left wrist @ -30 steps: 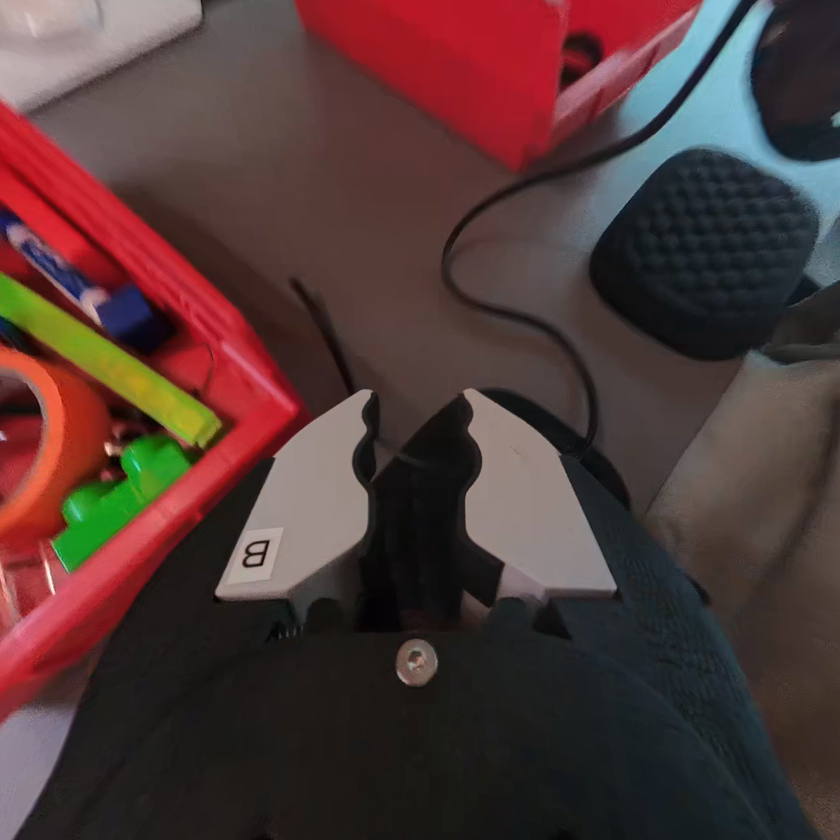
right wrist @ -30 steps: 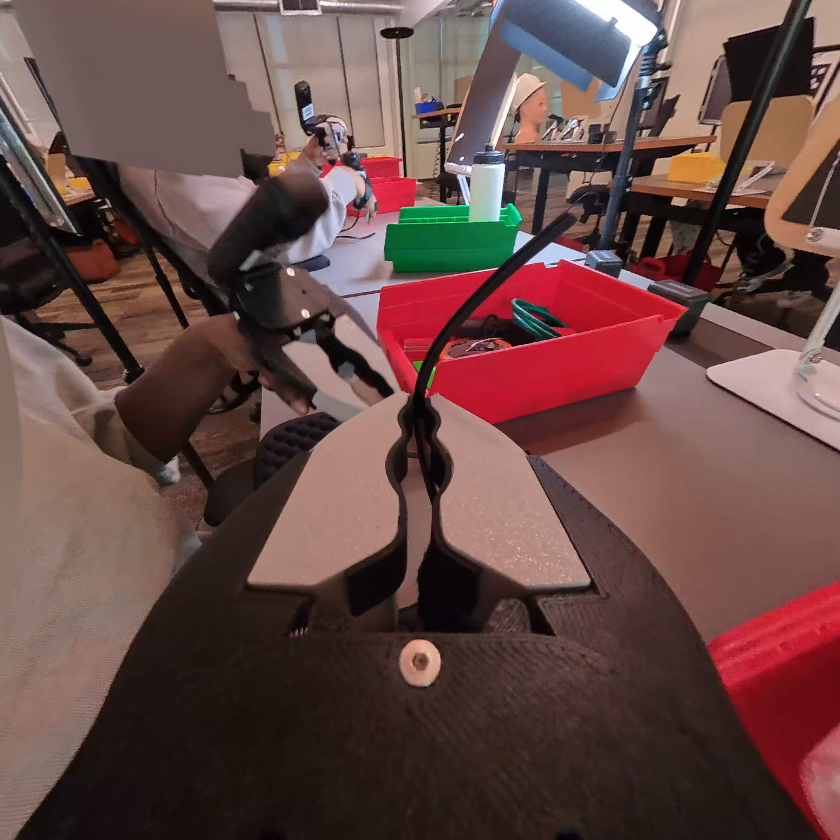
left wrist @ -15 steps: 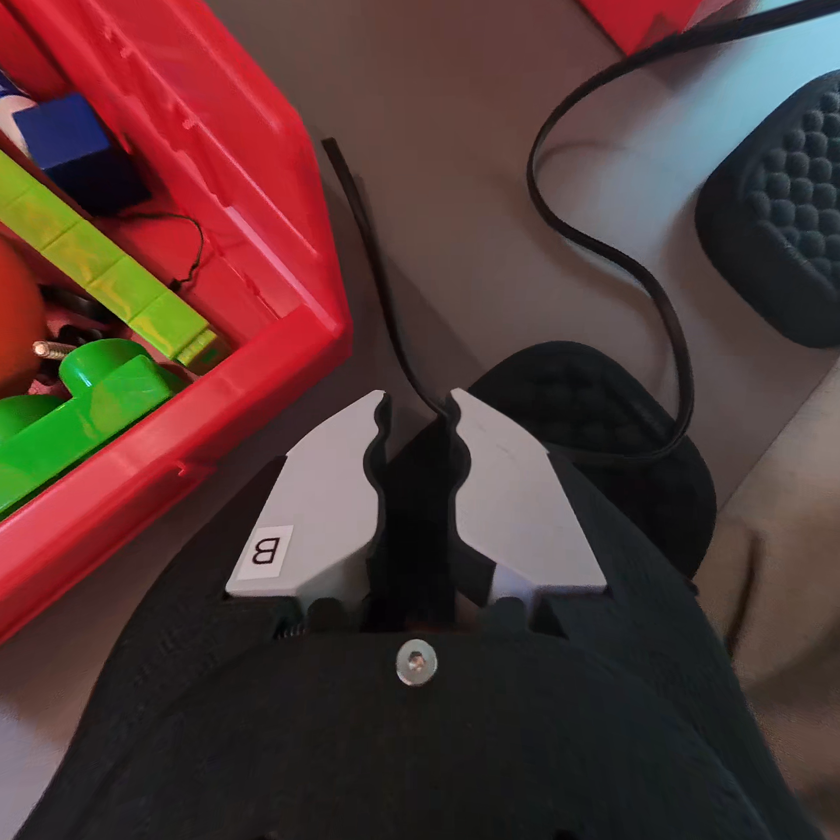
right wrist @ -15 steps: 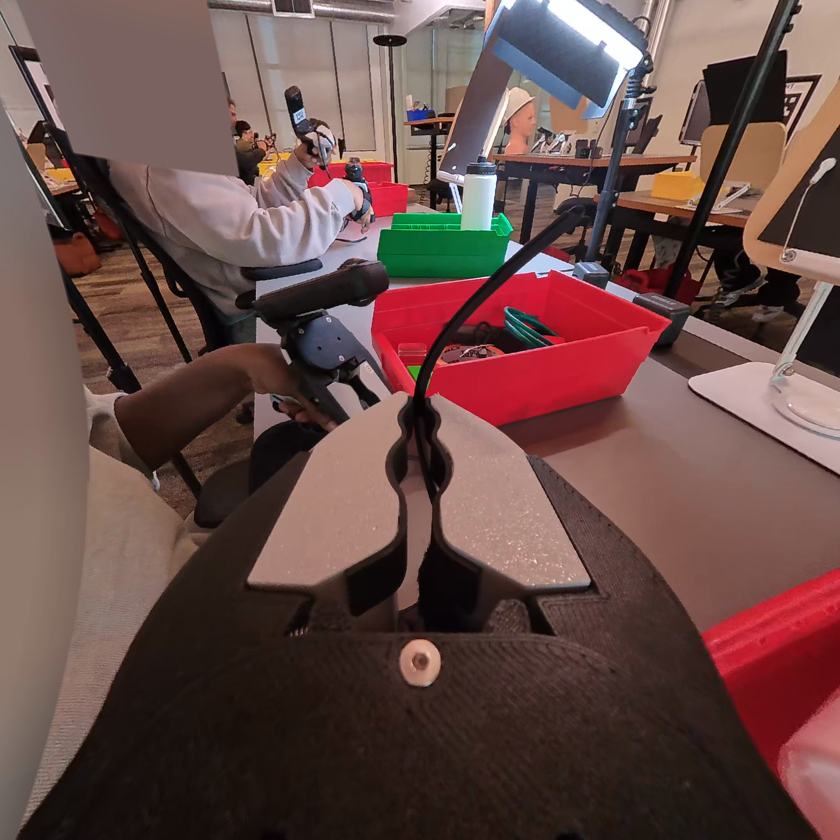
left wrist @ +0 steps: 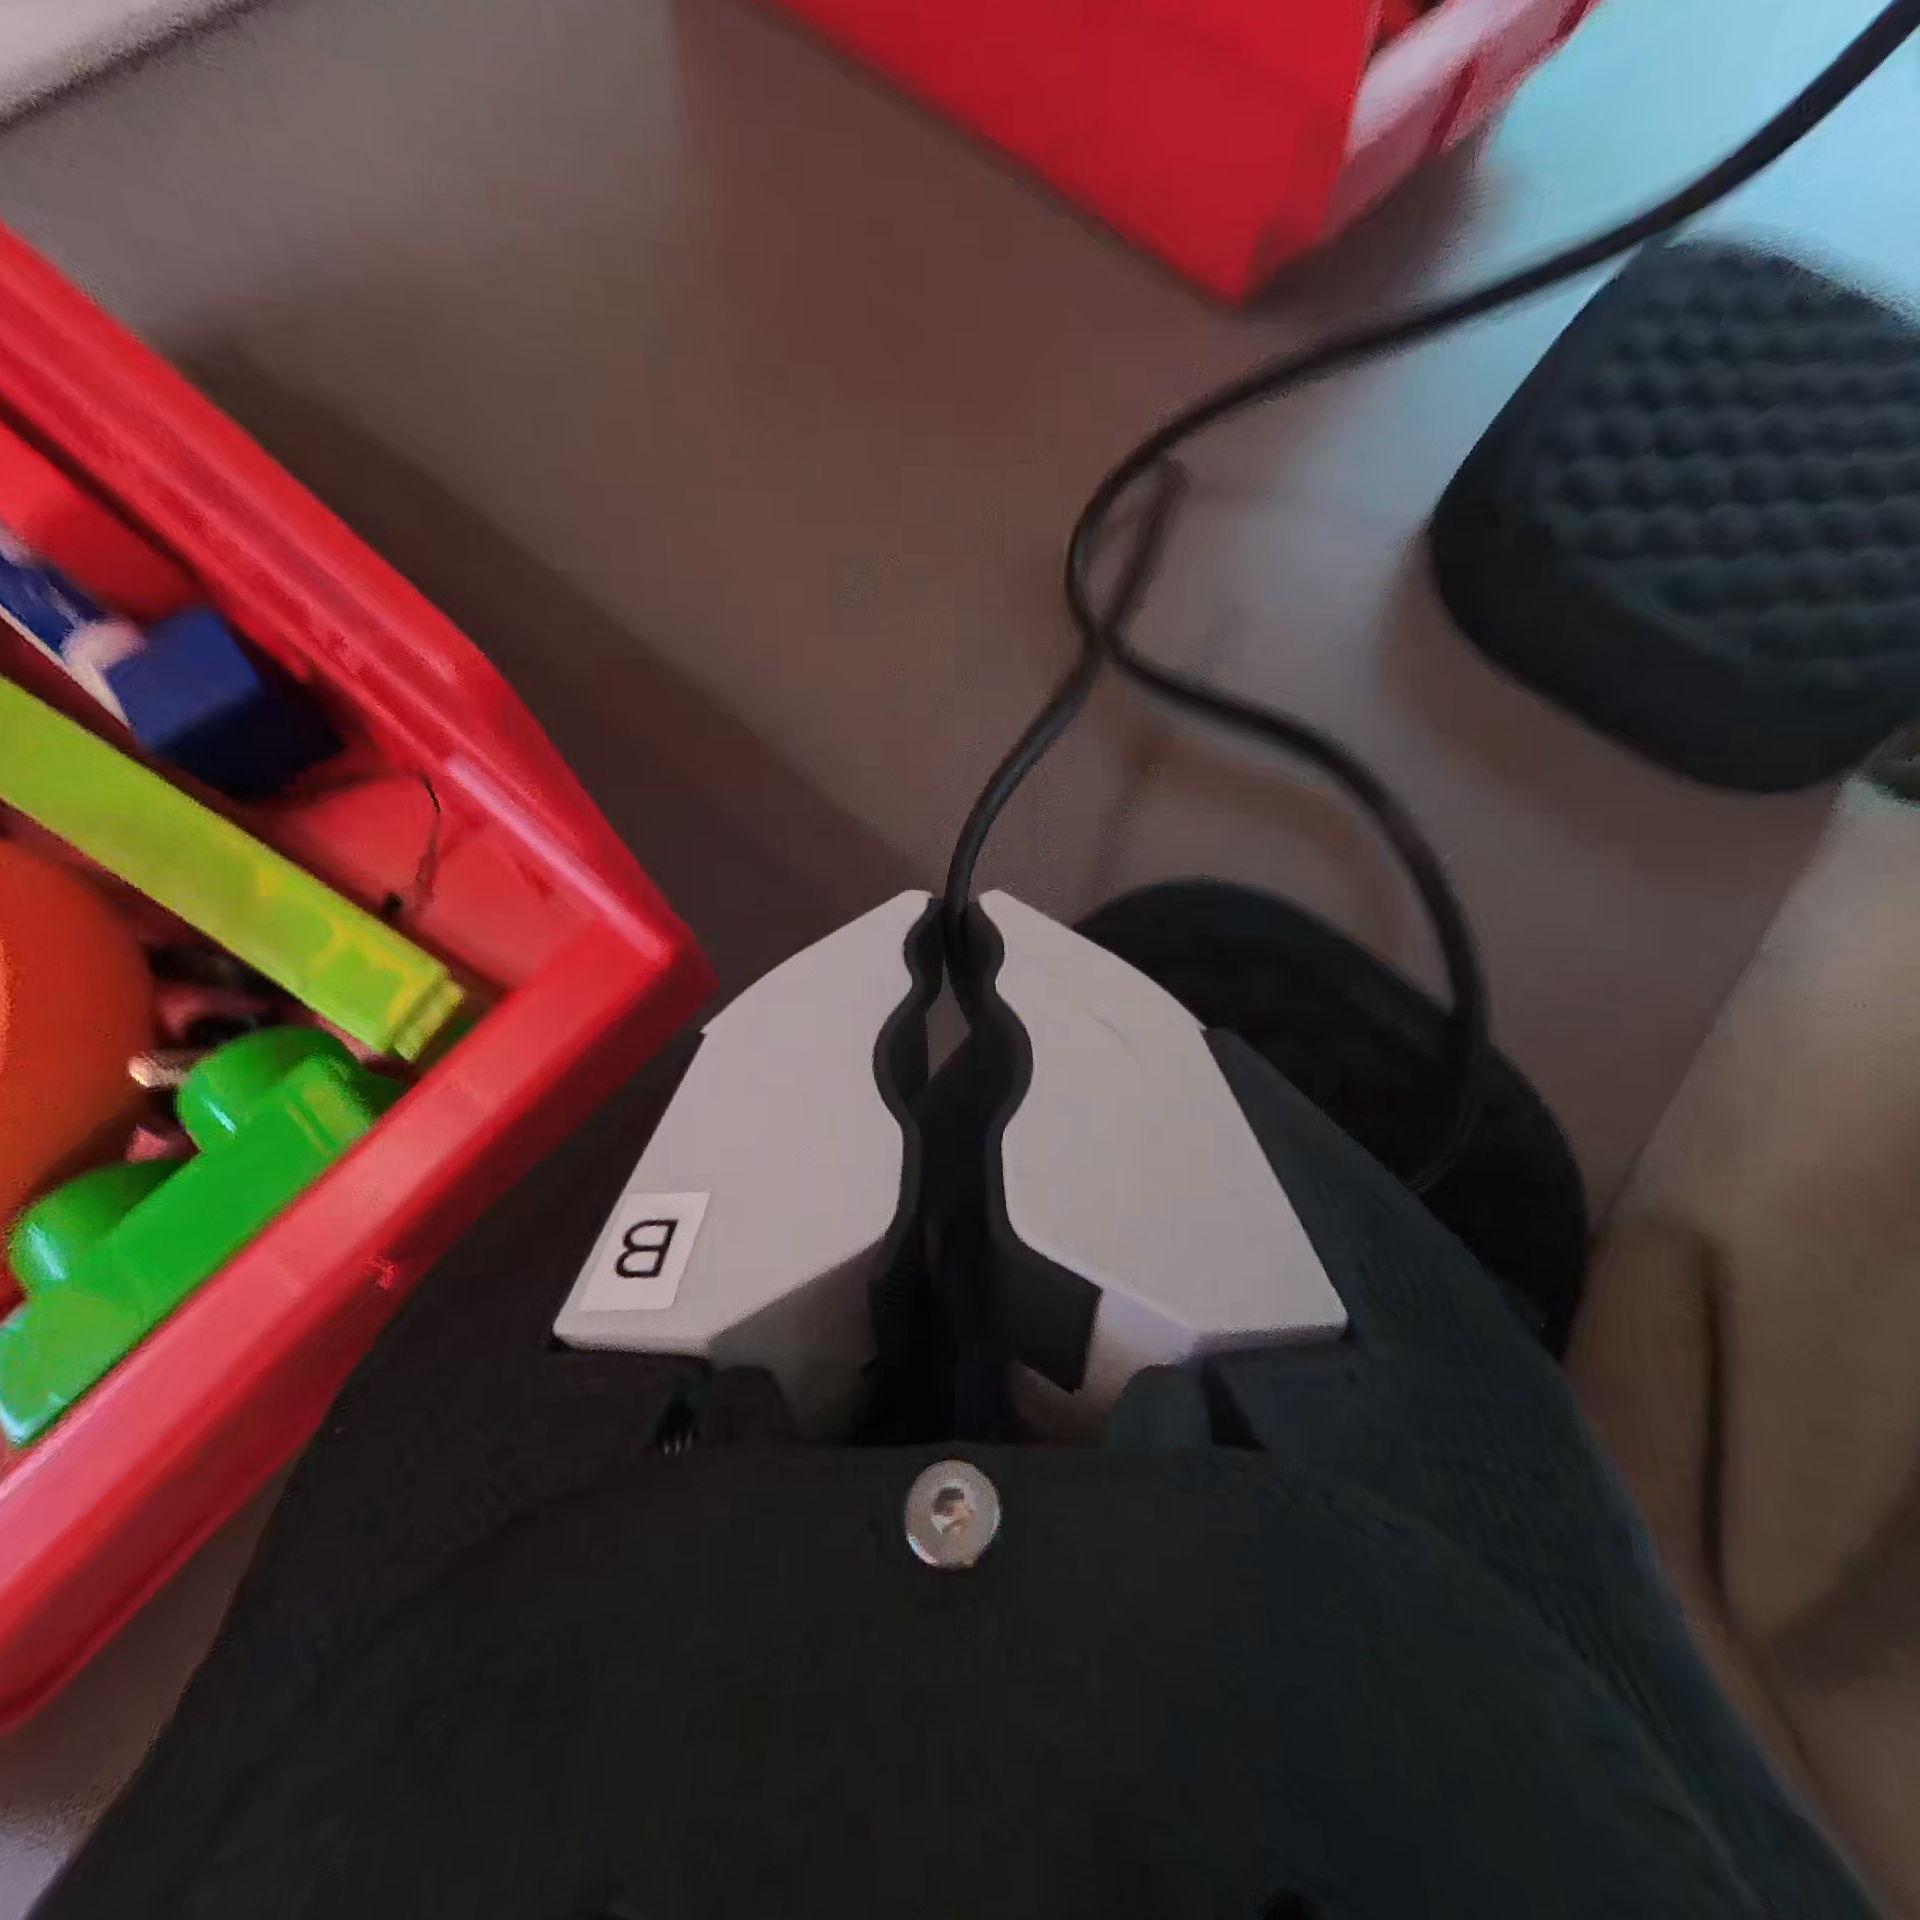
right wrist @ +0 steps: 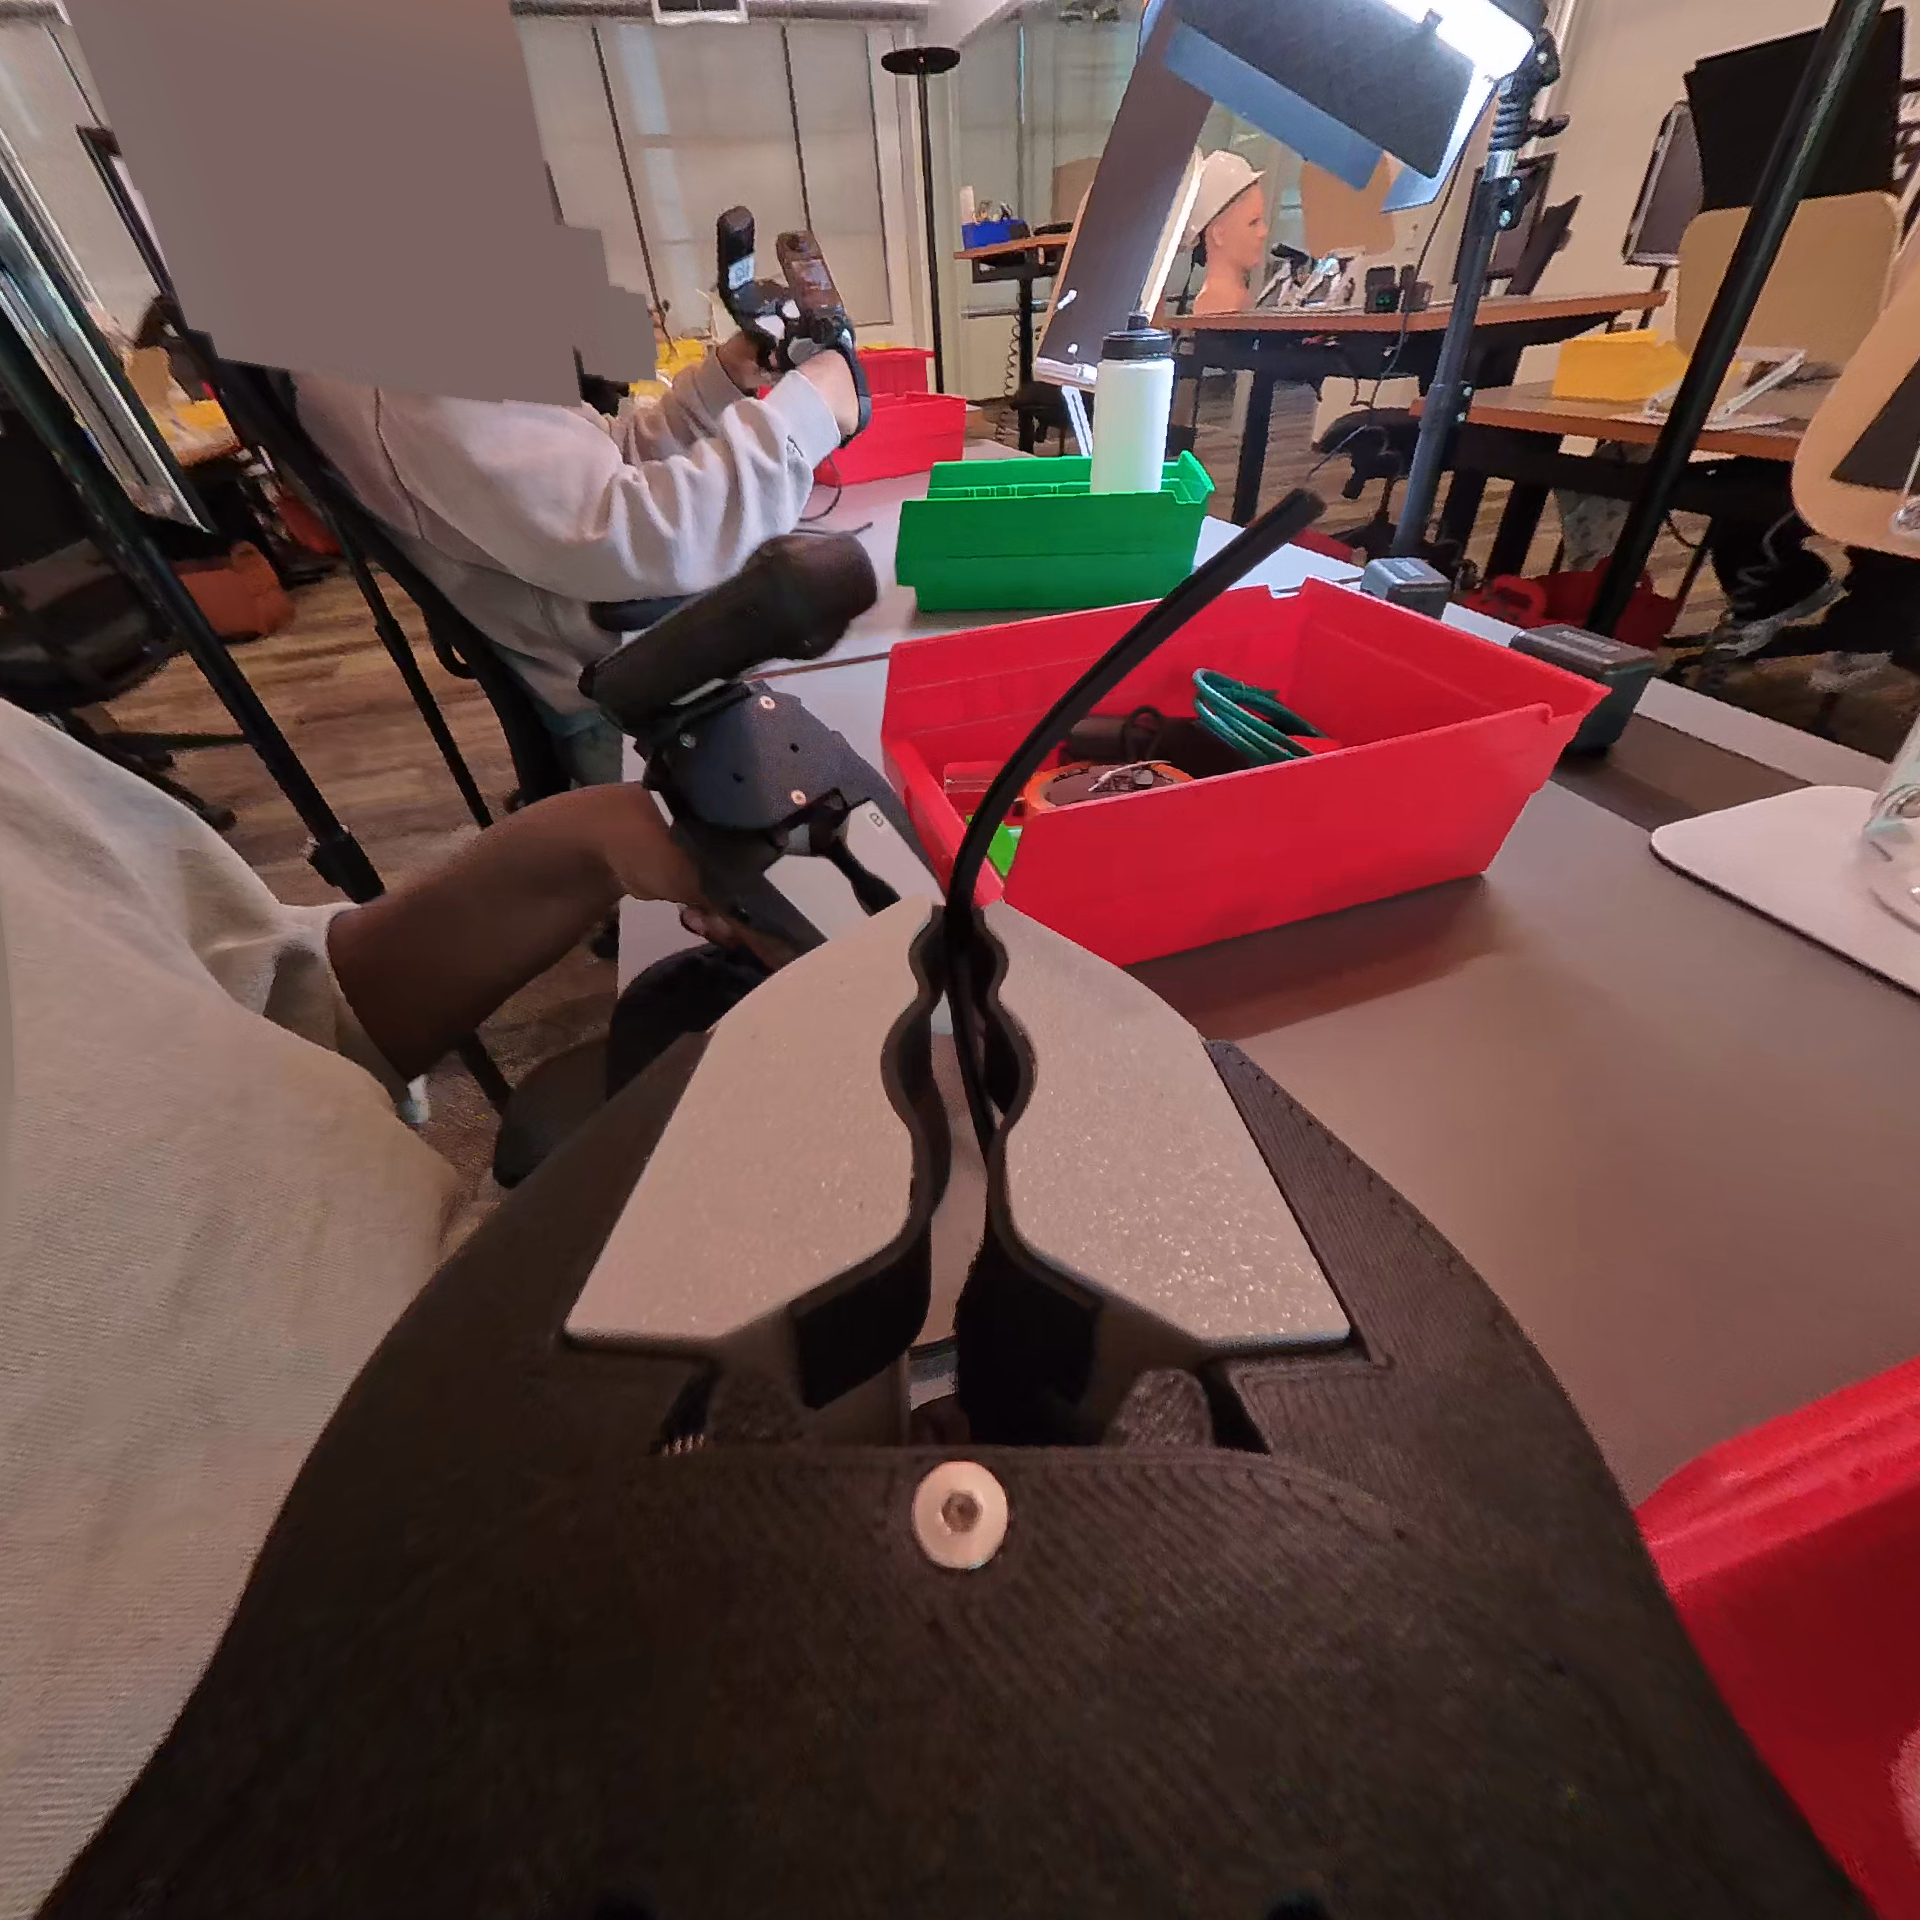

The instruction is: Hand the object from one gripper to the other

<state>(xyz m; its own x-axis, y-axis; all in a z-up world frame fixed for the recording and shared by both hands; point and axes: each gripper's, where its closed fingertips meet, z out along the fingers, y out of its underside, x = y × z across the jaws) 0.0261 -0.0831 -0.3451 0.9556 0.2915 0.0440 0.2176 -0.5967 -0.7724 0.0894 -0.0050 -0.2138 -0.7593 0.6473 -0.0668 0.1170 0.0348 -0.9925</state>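
Both grippers pinch one thin black strap (right wrist: 1091, 675).
We judge it light, springy, slick; left gripper (left wrist: 961, 914) and right gripper (right wrist: 961, 920) clamp opposite ends, jaws closed.

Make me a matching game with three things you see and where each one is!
Things:
1. black strip
2. green cable
3. white hard hat

Places:
A. on the mannequin head
B. pinched in the right gripper
C. in the red bin

Pairs: 1-B, 2-C, 3-A
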